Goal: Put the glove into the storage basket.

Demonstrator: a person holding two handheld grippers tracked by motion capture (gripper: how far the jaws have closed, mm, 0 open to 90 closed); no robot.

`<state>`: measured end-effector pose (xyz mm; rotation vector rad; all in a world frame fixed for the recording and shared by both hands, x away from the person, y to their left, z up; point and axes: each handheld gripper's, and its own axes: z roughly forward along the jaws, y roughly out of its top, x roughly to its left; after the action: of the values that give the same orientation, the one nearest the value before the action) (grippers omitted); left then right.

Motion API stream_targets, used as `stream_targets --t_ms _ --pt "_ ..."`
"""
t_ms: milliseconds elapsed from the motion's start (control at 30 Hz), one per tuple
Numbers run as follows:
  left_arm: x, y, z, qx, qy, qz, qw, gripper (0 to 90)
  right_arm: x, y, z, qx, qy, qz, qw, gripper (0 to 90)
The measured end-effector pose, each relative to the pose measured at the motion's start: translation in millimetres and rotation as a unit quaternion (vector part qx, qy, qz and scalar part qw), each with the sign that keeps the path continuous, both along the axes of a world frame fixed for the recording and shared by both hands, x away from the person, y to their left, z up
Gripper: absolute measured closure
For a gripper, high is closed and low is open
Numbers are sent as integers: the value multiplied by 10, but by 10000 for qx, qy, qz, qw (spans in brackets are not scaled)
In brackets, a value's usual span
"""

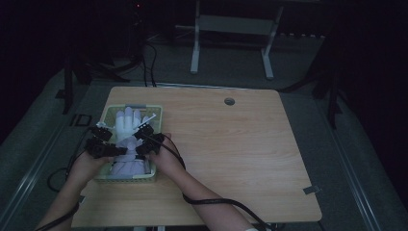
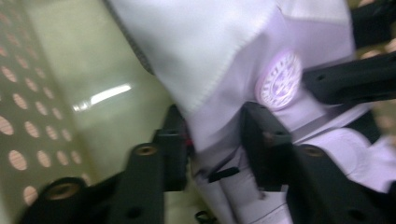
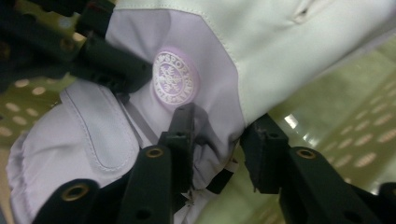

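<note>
Glove (image 1: pixel 126 139), white with a lilac wrist, is lying in the pale green basket (image 1: pixel 155 113) at the left of the wooden table (image 1: pixel 231 144), fingers pointing away from me. I am seeing my left gripper (image 1: pixel 115 150) sitting at the glove's left edge; in the left gripper view its two jaws are straddling a fold of the fabric (image 2: pixel 219 116), pinching it near the round badge (image 2: pixel 278 80). My right gripper (image 1: pixel 138 151) is sitting at the glove's right edge. In the right gripper view its jaws are bracketing the lilac edge (image 3: pixel 215 135) just below the badge (image 3: pixel 173 80), closing on it.
</note>
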<state>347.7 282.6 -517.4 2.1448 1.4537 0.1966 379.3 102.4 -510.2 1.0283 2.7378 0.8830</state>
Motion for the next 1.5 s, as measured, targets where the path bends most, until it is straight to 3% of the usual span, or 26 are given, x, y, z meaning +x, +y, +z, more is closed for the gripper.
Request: stream_targets --t_ms 33,67,100,133,300,367,400,500,533,633,667,733,867,900,1000,1033,1233,1367,1500 --pt "0 0 0 0 0 0 10000 575 12 -7 0 18 47 2 10000 605" --pt "19 -40 -21 173 127 -61 9998 564 24 -16 1 45 86 -29 9999 576" --pt "19 -40 -21 173 127 -61 9998 548 24 -16 1 45 86 -29 9999 576" --pt "31 -79 -28 326 127 -52 9994 523 36 -38 20 103 45 -45 9999 574" --pt "49 -101 -27 441 104 20 9990 437 40 -94 109 222 -62 18 9997 507" --pt "47 -92 -23 368 9 59 9993 349 49 -120 125 305 -69 10 9995 502" --pt "38 -84 -7 275 -110 102 9995 322 81 -188 165 503 -58 -61 9987 493" --pt "18 -90 10 283 -288 88 9991 163 105 -247 204 594 -107 -57 9982 468" --pt "-2 -101 31 191 -467 82 9987 141 123 -296 232 674 -144 -15 9976 431" --pt "-15 -110 67 140 -623 126 9979 79 132 -341 253 707 -188 62 9973 398" --pt "-52 -122 122 241 -950 149 9951 78 141 -384 269 826 -172 150 9963 345" --pt "-88 -139 176 277 -1200 220 9921 76 150 -424 275 923 -97 302 9952 304" --pt "-123 -175 229 167 -1188 226 9925 25 149 -465 275 963 -51 506 9940 241" --pt "-154 -213 250 112 -1184 163 9928 25 140 -507 259 980 -108 631 9931 174" --pt "-180 -252 257 108 -1174 123 9930 25 138 -541 253 947 -168 720 9928 168" --pt "-200 -283 262 -28 -1141 130 9934 25 149 -601 255 1092 -180 772 9909 165" --pt "-235 -425 297 -226 -1177 21 9928 25 180 -754 310 1232 -238 831 9886 165" --pt "-250 -526 334 -198 -1241 -35 9921 25 214 -862 327 1189 -259 750 9897 165" --pt "-269 -667 399 -370 -1288 -129 9909 25 253 -981 329 1181 -278 689 9902 165"
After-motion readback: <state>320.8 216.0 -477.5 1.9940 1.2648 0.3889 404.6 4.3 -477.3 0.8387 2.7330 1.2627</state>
